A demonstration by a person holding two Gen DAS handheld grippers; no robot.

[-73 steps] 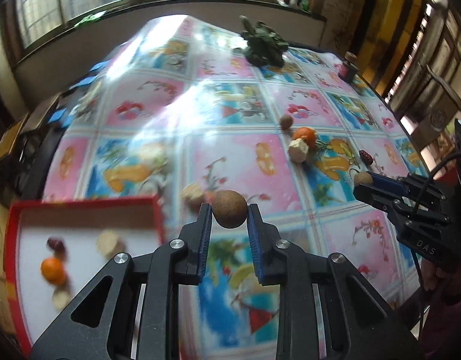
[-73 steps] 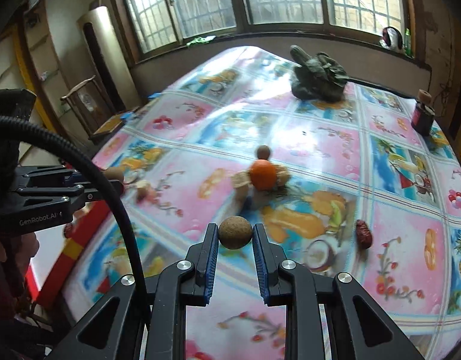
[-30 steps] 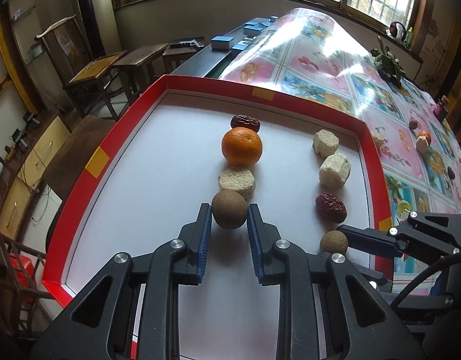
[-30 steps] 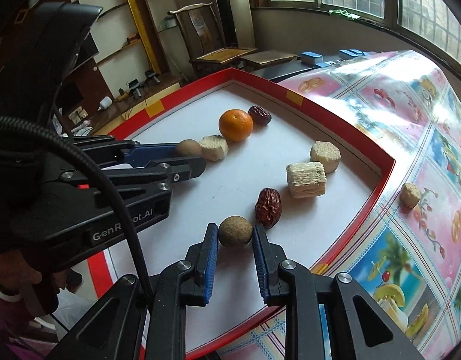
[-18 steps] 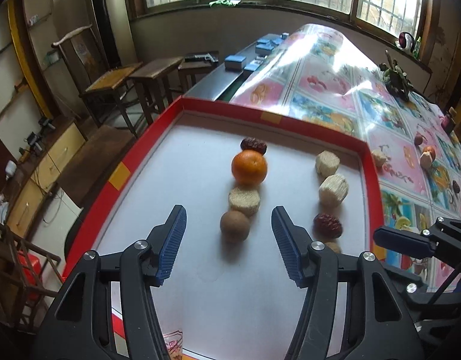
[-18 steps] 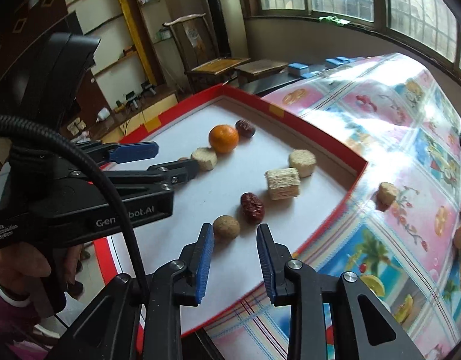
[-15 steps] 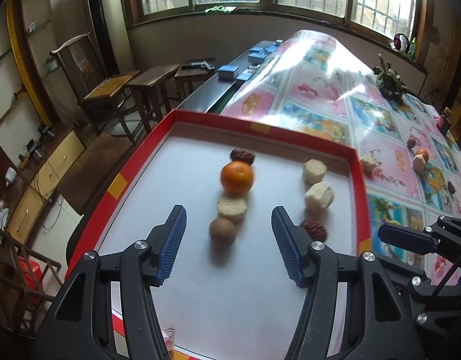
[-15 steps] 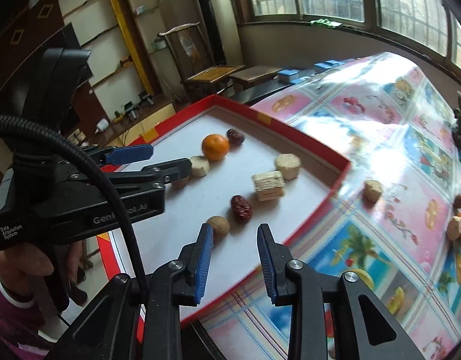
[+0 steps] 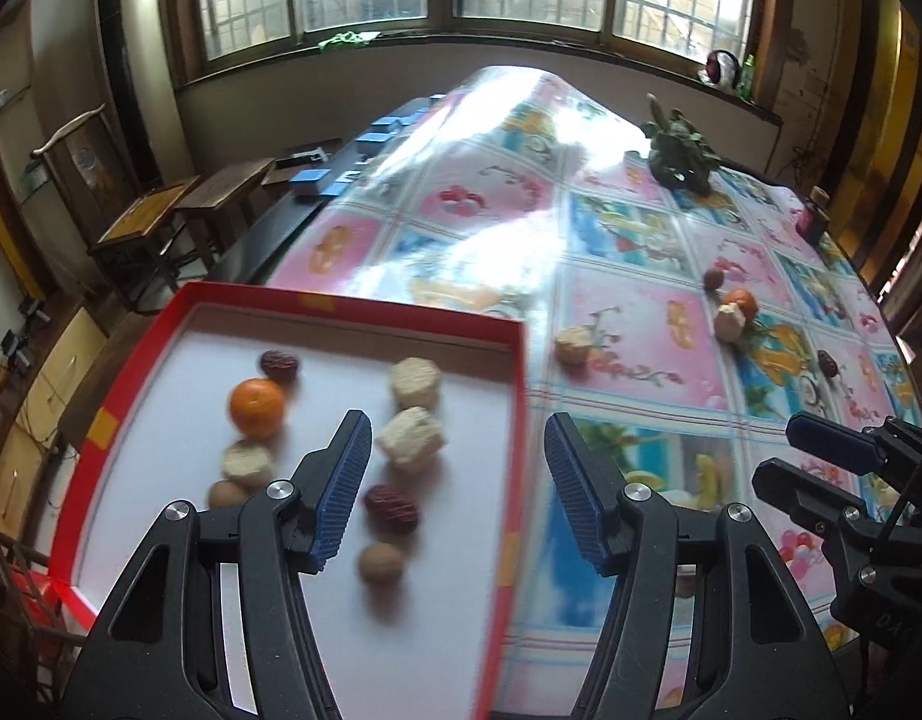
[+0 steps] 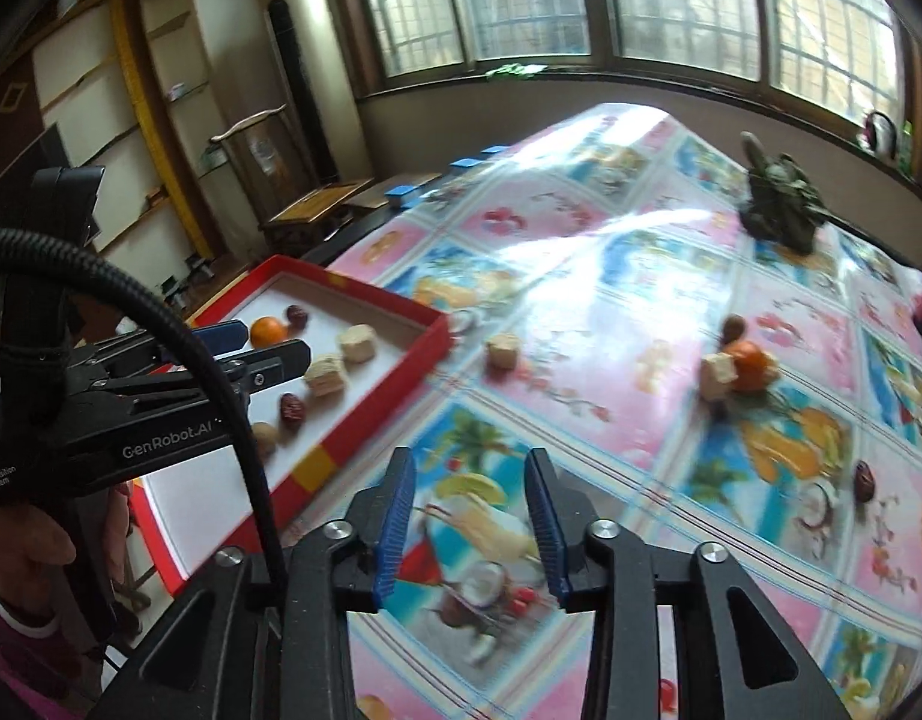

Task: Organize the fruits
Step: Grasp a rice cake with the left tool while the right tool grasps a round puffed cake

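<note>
The left gripper [image 9: 455,489] stands wide with nothing between its blue ribbed pads. The right gripper [image 10: 468,525] is also empty, and its jaws are opening.

Sorted pieces lie in the shallow red-rimmed white tray [image 9: 353,303], which sits under and ahead of the left fingers. They form two rows:
- left of the fingers: round orange mandarin [image 9: 257,408], dark red date [image 9: 279,365], pale cut chunk, brown round fruit;
- between the fingers: two pale cut chunks, a second date, and a brown round longan [image 9: 381,564].

Pieces not yet sorted remain on the glossy fruit-print tablecloth [image 10: 581,276], well ahead of the right fingers:
- second mandarin [image 10: 749,365], touching a pale chunk;
- lone pale chunk [image 10: 502,350] near the tray;
- small brown ball [image 10: 732,327];
- dark date [image 10: 863,480].

Risks:
- Round pieces may roll on the slick cloth if a pad nudges them.
- The mandarin and chunk touch, so a closing grip may catch both.
- Motion blur hinders aim.
</note>
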